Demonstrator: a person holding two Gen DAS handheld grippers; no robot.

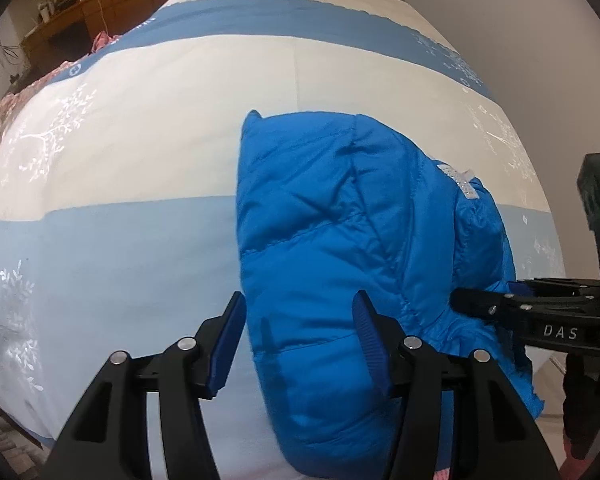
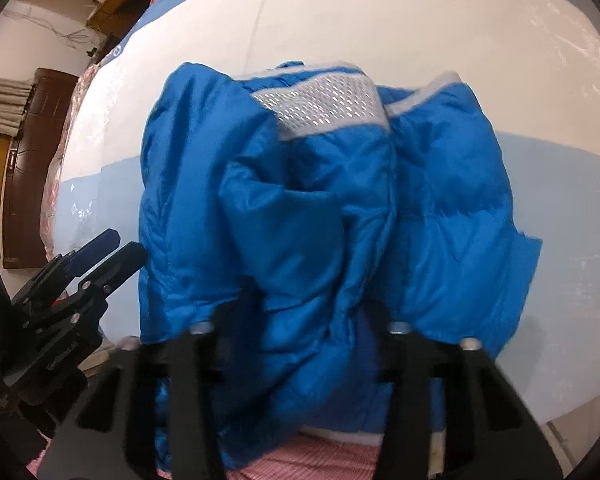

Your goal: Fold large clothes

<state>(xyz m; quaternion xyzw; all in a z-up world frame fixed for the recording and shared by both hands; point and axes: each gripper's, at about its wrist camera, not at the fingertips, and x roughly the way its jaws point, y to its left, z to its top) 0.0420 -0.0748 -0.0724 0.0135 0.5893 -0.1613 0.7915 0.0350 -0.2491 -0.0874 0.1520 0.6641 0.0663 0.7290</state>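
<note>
A blue puffy jacket [image 1: 340, 240] is lying bunched on a bed, over the border between the pale blue band and the white band of the bedspread [image 1: 140, 140], near the bed's near edge. Its grey mesh lining [image 2: 324, 104] is showing at the collar end, facing away toward the far edge.

The left gripper [image 1: 300, 344] is hovering over the jacket's near-left part, its blue fingers [image 1: 228, 344] standing about half open with fabric beneath them but not pinched.

The right gripper [image 2: 300, 340] is sitting at the jacket's near hem; its fingers are buried in blurred folds, so whether they are gripping cannot be told.
</note>
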